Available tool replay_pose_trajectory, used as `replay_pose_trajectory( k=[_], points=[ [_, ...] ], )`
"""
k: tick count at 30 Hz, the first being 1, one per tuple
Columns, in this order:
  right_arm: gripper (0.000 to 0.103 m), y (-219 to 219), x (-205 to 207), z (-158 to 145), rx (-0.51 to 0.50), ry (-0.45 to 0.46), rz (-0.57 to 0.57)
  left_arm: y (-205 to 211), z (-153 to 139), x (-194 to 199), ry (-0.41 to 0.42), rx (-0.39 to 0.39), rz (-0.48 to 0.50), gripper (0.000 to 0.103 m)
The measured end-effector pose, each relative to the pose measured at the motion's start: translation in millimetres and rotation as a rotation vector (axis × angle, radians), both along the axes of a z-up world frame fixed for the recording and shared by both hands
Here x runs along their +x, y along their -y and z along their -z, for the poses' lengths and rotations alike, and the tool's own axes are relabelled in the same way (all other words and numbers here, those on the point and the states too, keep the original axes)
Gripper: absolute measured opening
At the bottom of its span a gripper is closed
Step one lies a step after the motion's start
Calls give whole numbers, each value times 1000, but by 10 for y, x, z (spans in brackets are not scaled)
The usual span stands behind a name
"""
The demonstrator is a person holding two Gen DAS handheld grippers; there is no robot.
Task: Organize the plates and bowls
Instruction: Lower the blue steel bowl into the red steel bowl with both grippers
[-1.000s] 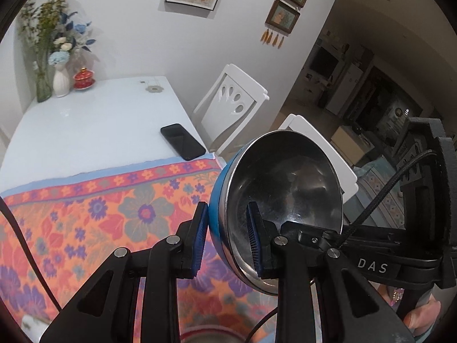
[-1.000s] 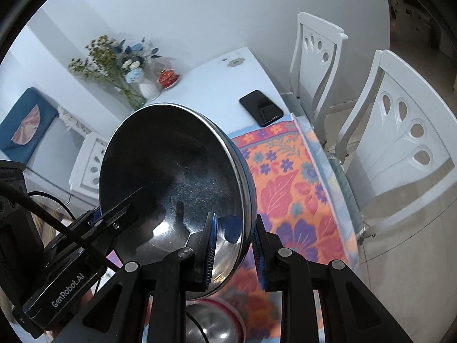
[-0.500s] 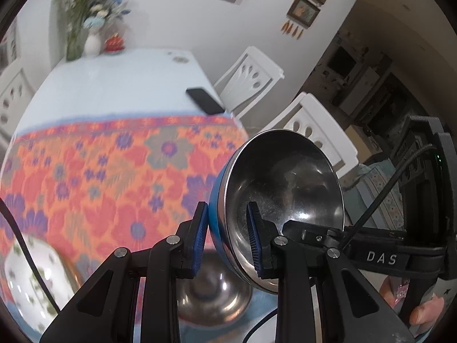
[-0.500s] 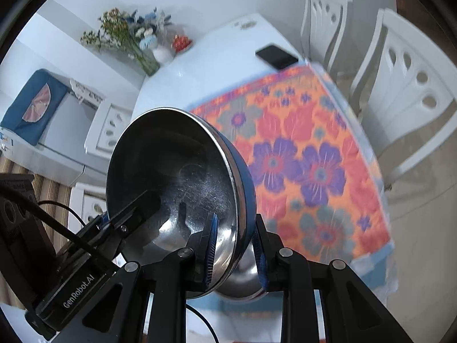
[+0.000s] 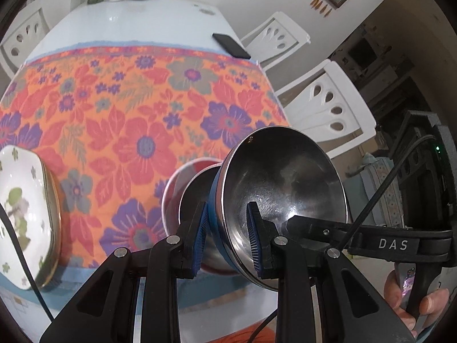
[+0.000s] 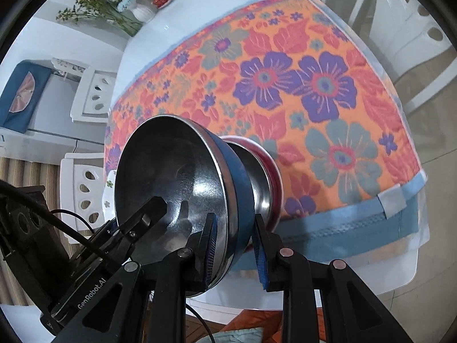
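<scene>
A blue bowl with a steel inside hangs tilted between both grippers, just above the near table edge. My left gripper is shut on its rim, one pad inside and one on the blue wall. My right gripper is shut on the opposite rim of the same blue bowl. Directly under it a red bowl with a steel lining sits on the floral cloth, also seen as the red bowl in the right wrist view. Whether the two bowls touch, I cannot tell.
A stack of white floral plates lies at the left near edge. The floral tablecloth covers the near half of the white table. A black phone and a vase of flowers stand far back. White chairs line the right side.
Both grippers have come down and toward the near table edge with the blue bowl still clamped. The red bowl and the plate stack have come into view beneath and beside it.
</scene>
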State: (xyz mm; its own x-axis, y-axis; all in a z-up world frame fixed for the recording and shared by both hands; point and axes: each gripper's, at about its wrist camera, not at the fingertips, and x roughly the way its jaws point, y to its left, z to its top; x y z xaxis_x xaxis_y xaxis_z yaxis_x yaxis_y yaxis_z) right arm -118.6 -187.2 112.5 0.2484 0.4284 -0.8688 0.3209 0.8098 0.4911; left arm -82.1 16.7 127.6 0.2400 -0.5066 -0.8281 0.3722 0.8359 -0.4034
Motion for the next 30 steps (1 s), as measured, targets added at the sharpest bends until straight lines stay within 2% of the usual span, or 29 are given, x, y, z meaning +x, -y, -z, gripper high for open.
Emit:
replay_pose_trajectory(
  k=[11,21,30],
  points=[
    [24,7,-60,243,4,-37,30,59,229,-12,-33,46,20,24],
    [24,4,-50,233,-16,-31,36,99,163,42,23,100,44,26],
    [24,-6,-7,249,-29,-33,33,-29,155,78,10,84,24,26]
  ],
)
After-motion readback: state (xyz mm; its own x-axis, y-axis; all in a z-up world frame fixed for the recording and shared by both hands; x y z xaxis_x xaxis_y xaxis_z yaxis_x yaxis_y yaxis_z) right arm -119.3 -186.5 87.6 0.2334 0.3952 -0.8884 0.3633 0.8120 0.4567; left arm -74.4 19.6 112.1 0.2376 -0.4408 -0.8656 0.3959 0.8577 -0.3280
